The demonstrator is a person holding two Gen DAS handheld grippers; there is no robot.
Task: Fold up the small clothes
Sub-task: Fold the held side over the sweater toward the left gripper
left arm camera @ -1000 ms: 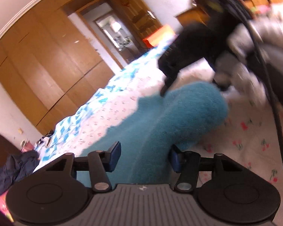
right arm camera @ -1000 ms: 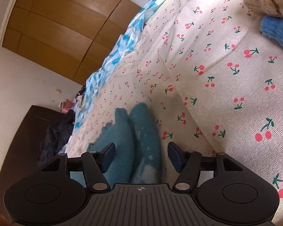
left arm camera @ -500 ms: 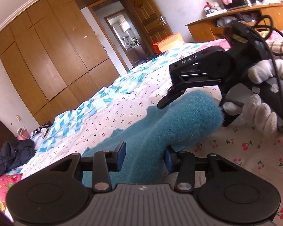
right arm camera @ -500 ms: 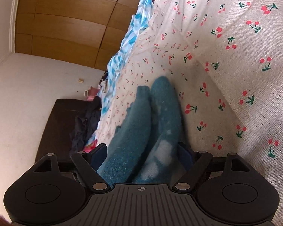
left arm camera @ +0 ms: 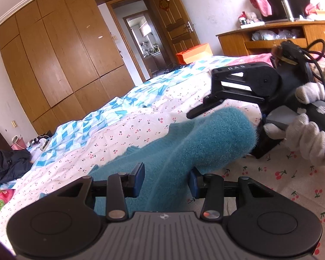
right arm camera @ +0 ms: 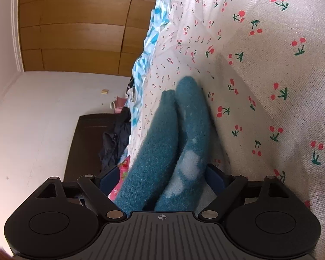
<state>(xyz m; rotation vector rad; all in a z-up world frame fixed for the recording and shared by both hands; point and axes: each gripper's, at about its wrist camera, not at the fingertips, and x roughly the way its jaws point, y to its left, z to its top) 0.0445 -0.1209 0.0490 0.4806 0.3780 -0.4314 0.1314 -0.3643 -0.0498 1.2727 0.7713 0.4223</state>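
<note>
A pair of fuzzy teal socks (left arm camera: pixel 197 143) lies on the cherry-print bed sheet (left arm camera: pixel 140 125), its near end raised. My left gripper (left arm camera: pixel 166 181) has the raised end between its blue pads (left arm camera: pixel 138 179), jaws closed onto the fabric. In the right wrist view the two socks (right arm camera: pixel 179 134) lie side by side, one with white patches, and run between my right gripper (right arm camera: pixel 162 179) fingers, which are closed against both sides. The right gripper also shows in the left wrist view (left arm camera: pixel 244 91), held by a white-gloved hand at the socks' far end.
A blue-and-white quilt (left arm camera: pixel 110 112) covers the bed's far side. Wooden wardrobes (left arm camera: pixel 60 49) and an open door (left arm camera: pixel 145 41) stand behind. A wooden desk (left arm camera: pixel 270 36) is at the right. Dark clothes (left arm camera: pixel 6 166) lie at the left by a dark cabinet (right arm camera: pixel 88 143).
My right gripper has moved forward along the socks and its fingers now hug them. My left gripper has narrowed onto the raised end, and the view has steadied.
</note>
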